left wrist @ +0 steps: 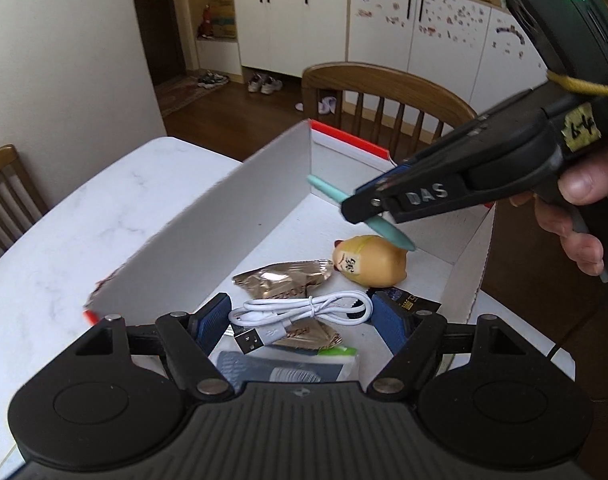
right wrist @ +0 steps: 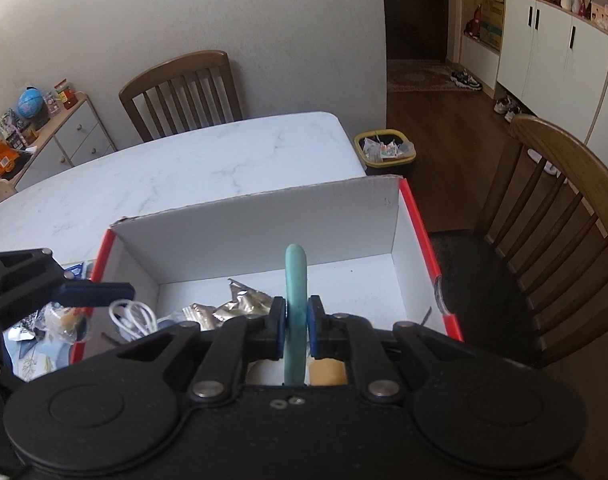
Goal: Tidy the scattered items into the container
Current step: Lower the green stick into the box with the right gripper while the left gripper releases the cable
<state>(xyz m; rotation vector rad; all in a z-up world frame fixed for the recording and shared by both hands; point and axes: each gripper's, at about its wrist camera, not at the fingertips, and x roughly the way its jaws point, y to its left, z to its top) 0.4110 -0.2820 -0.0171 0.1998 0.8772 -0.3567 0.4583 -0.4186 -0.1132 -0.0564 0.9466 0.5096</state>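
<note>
Gripping a teal pen point(right wrist: 295, 280) between its blue pads, the right claw point(right wrist: 296, 322) is clamped tight on the shaft and hangs over the open white cardboard box point(right wrist: 256, 224) with red edges. From the left wrist view the same pen point(left wrist: 392, 232) slants down out of that claw, its tip just above a yellow toy figure point(left wrist: 370, 260) lying on the box floor.

The left claw point(left wrist: 300, 316) stands partly open with nothing between its pads — it hovers low over a coiled white USB cable point(left wrist: 304, 308). Beside the cable lie a crinkled gold foil packet point(left wrist: 284, 280), a second foil packet partly under the cable's plug, a small black packet point(left wrist: 418, 304) and a blue-and-white packet point(left wrist: 280, 368) nearest the camera; all appear to sit inside the box.

The box rests at the edge of a white marble counter point(right wrist: 176, 168), with wooden chairs point(right wrist: 184, 88) around it.
</note>
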